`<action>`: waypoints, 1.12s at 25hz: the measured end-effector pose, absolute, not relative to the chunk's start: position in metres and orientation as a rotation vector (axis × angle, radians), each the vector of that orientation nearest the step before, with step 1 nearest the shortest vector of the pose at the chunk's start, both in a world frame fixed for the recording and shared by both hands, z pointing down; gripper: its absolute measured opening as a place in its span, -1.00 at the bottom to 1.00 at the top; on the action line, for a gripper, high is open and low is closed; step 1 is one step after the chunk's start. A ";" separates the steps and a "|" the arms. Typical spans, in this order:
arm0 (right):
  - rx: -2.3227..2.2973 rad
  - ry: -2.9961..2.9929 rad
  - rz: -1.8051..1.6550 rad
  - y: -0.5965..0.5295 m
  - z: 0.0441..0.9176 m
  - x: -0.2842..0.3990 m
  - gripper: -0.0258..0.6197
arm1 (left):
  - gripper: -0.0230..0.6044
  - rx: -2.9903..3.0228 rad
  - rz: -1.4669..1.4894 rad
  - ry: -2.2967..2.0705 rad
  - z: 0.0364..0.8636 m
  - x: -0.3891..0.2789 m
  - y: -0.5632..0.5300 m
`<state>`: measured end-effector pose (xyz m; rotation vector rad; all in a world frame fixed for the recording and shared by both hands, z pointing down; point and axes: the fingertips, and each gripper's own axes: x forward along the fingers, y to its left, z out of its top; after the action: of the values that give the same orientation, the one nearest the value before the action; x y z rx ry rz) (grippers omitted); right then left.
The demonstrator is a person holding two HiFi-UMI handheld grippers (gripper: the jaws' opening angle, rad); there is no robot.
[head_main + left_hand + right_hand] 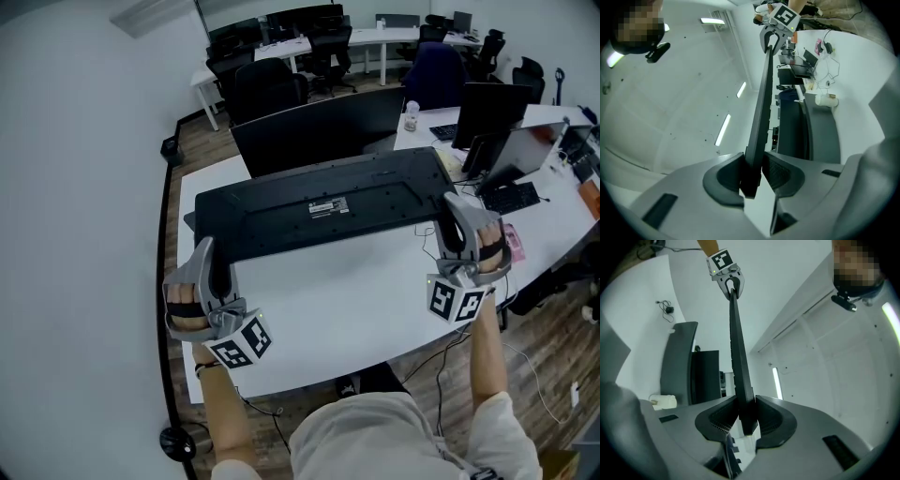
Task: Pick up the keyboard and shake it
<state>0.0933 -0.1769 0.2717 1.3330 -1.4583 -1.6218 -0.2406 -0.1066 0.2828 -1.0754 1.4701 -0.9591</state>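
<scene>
A long black keyboard is held off the white desk, turned over so its underside with a white label faces up at me. My left gripper is shut on its left end and my right gripper on its right end. In the left gripper view the keyboard runs edge-on away from the left gripper, both pads pressed on it, with the other gripper at the far end. The right gripper view has the same: the keyboard's edge is clamped in the right gripper.
A dark monitor stands just behind the keyboard. To the right are another monitor, a second keyboard, a bottle and a pink item. Office chairs and desks fill the room behind. A white wall lies at the left.
</scene>
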 end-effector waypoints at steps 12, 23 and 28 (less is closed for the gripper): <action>0.374 -1.930 -0.953 -0.221 0.435 0.086 -0.53 | -0.54 -1.990 -1.283 0.886 0.455 -0.239 -0.134; -0.328 -2.451 0.178 -0.191 0.480 0.076 -0.54 | -0.57 -3.325 -0.506 0.540 0.496 -0.250 -0.111; -0.332 -2.754 0.574 -0.219 0.477 0.057 -0.54 | -0.57 -3.505 0.277 0.826 0.509 -0.273 -0.133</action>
<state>0.0575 -0.2193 0.4768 -0.3319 -2.7544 0.5738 -0.2726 -0.1332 0.5092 -3.5051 0.8258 0.2770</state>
